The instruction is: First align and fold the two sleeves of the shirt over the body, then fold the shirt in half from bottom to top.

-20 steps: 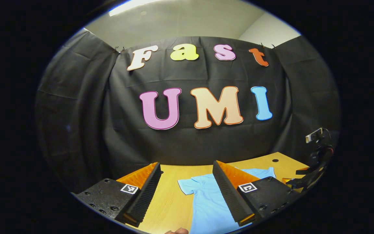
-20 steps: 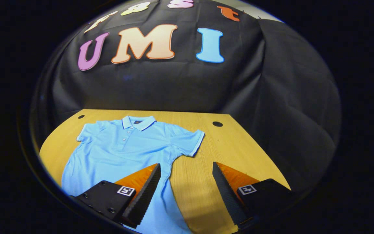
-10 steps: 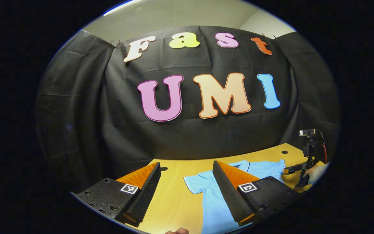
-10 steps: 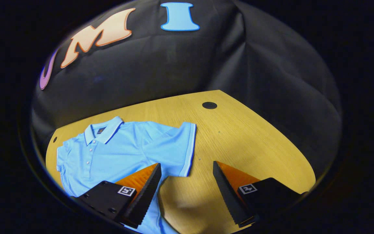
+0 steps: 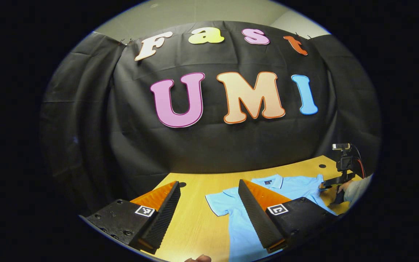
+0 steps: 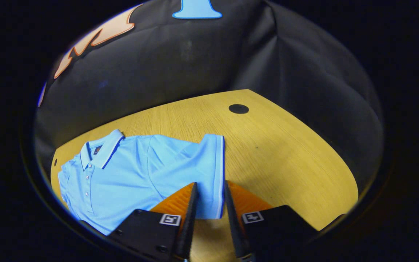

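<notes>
The light blue polo shirt (image 6: 136,171) lies flat and face up on the wooden counter (image 6: 286,153), its long axis running from the collar (image 6: 102,149), which points toward the black cloth wall (image 6: 180,69), back to the hem nearest the person; both short sleeves are spread out sideways from the body. A small dark tag sits inside the collar, too small to read, and each claw finger carries a square black-and-white marker. In the right gripper view the right claw (image 6: 209,203) has narrowed from wide open half a second ago to a slim gap, its fingers standing either side of the white-striped cuff of the sleeve (image 6: 209,171) farthest from the collar's buttons; whether both press the cloth I cannot tell. In the left gripper view the left claw (image 5: 209,214) is wide open and holds nothing, above the counter just beside the shirt's (image 5: 253,214) other sleeve (image 5: 218,202), about as before; beyond the shirt the right claw (image 5: 335,180) and the hand (image 5: 353,189) holding it have dropped nearer the cloth
</notes>
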### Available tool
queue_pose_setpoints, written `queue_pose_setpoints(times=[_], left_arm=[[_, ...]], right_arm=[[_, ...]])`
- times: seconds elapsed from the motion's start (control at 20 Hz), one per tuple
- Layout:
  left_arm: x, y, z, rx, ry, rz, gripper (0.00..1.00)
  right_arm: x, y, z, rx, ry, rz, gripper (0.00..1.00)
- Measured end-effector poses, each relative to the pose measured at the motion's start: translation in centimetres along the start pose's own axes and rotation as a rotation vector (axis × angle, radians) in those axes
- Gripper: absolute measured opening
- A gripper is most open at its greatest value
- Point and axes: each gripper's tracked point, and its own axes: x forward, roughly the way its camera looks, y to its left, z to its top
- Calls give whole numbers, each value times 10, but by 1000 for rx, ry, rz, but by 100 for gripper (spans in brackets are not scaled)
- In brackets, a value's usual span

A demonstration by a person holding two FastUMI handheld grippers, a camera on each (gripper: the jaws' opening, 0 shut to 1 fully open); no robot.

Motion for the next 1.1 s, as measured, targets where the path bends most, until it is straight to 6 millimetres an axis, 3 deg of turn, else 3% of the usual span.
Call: queue_pose_setpoints(times=[0.2,0.3,0.45,0.65,0.85,1.05,1.1], left_arm=[[1,-1,-5,-2,14,4,96],[2,0,-6,-1,17,11,96],[5,0,-9,-12,26,21,96],[5,1,-12,-18,37,19,96],[8,1,-17,-10,50,16,96],[19,0,-31,-36,84,7,96],[22,-2,-37,-46,93,4,96]], right_arm=[[1,14,6,95,22,82,5],[-4,32,17,134,4,153,0],[-25,70,41,177,-53,289,3],[-51,137,49,170,-65,446,2],[-57,198,19,88,-17,536,2],[-56,220,-18,55,54,532,3],[-60,218,-18,44,57,540,19]])
